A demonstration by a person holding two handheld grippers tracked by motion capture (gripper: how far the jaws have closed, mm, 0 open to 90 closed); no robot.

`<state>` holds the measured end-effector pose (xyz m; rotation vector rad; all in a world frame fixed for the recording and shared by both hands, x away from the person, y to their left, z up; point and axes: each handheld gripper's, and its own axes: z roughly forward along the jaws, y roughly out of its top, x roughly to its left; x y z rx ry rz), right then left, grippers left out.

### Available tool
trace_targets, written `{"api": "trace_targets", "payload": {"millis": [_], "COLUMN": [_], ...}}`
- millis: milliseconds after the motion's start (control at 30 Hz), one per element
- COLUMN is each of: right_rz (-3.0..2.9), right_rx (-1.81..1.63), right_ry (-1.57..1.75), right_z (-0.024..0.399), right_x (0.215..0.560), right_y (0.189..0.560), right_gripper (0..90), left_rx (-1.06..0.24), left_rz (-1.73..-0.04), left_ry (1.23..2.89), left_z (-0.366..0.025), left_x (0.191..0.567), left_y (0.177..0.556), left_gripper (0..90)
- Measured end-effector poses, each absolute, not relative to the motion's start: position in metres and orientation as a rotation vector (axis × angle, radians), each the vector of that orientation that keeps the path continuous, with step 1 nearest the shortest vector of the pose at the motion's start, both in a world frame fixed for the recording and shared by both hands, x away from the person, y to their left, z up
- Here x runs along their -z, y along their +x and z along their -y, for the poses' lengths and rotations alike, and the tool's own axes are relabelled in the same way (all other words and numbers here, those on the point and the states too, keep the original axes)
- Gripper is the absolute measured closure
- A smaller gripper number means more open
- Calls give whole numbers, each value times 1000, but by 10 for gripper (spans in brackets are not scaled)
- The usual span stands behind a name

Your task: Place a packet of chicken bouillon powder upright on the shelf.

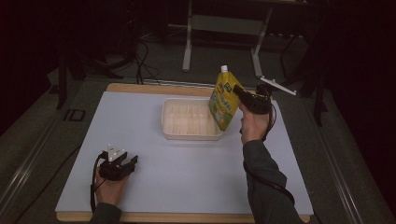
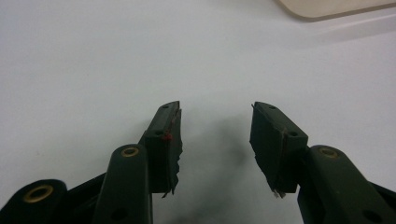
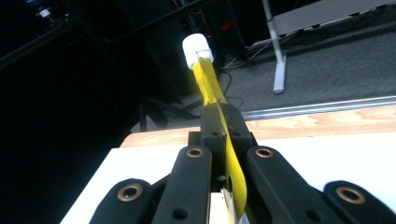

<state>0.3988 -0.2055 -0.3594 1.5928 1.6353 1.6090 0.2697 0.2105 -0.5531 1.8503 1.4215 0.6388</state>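
Observation:
A yellow refill pouch [image 1: 224, 97] with a white cap hangs in the air over the right end of a shallow clear plastic tray [image 1: 191, 119]. My right gripper [image 1: 239, 94] is shut on the pouch's right edge. In the right gripper view the thin yellow pouch [image 3: 212, 88] runs edge-on between the closed jaws up to its white cap [image 3: 197, 50]. My left gripper [image 1: 126, 163] rests on the white table mat near the front left, held by a hand. In the left gripper view its jaws [image 2: 215, 140] stand apart with nothing between them.
A white mat [image 1: 182, 158] covers a wooden table top. The tray's corner [image 2: 327, 7] shows at the top of the left gripper view. A metal table frame [image 1: 224, 28] stands on the dark floor behind, with cables beside it.

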Motion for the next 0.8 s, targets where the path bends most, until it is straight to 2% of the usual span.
{"api": "trace_targets", "payload": {"millis": [800], "right_rz": [-1453], "right_rx": [-1550], "right_ry": [1621], "right_z": [206], "right_x": [378], "right_y": [397], "right_gripper": [900], "left_rx": [-638], "left_rz": [-1425], "left_ry": [1836], "left_z": [-212], "left_x": [553], "left_y": [269], "left_gripper": [535]}}
